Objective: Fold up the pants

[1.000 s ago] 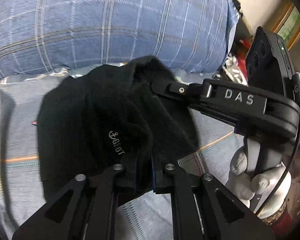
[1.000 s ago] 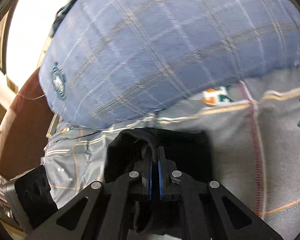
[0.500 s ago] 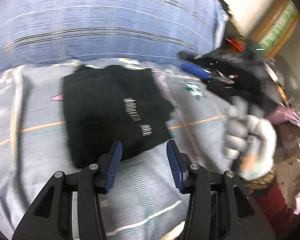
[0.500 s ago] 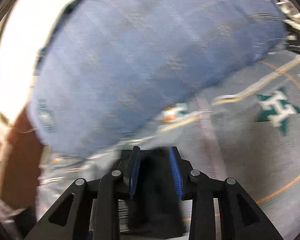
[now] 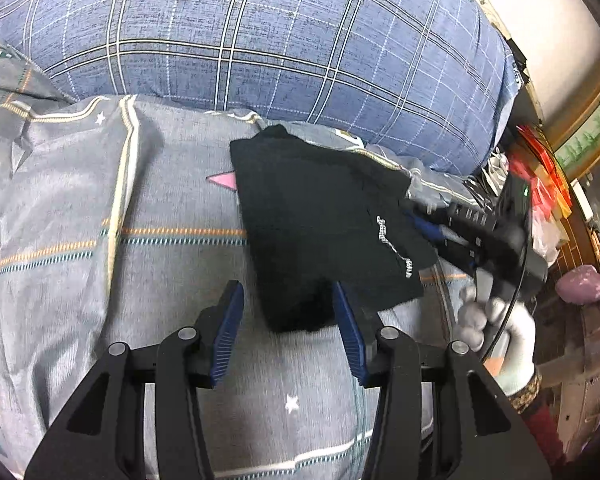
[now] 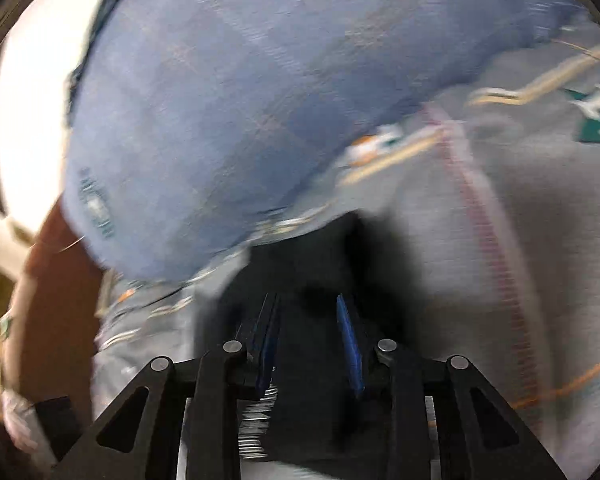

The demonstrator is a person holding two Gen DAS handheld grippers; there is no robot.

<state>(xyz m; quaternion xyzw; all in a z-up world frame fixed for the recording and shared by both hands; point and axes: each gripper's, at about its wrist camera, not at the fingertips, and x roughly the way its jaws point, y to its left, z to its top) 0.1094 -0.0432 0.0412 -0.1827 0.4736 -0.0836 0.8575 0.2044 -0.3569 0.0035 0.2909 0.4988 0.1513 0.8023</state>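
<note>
Now both the left gripper (image 5: pixel 288 312) and right gripper (image 6: pixel 310 330) (jaws parted) frame folded black pants (image 5: pixel 324 228) on the grey bedspread (image 5: pixel 172 208).

A bedroom in a lived-in home. Shown by a grey patterned bedsheet (image 5: pixel 172 208) spread over a mattress, with a big blue plaid pillow (image 5: pixel 284 40) at its head. Beside the bed, a crowded clutter of red packets (image 5: pixel 540 168) and bags against a wood-trimmed wall (image 5: pixel 580 92).
</note>
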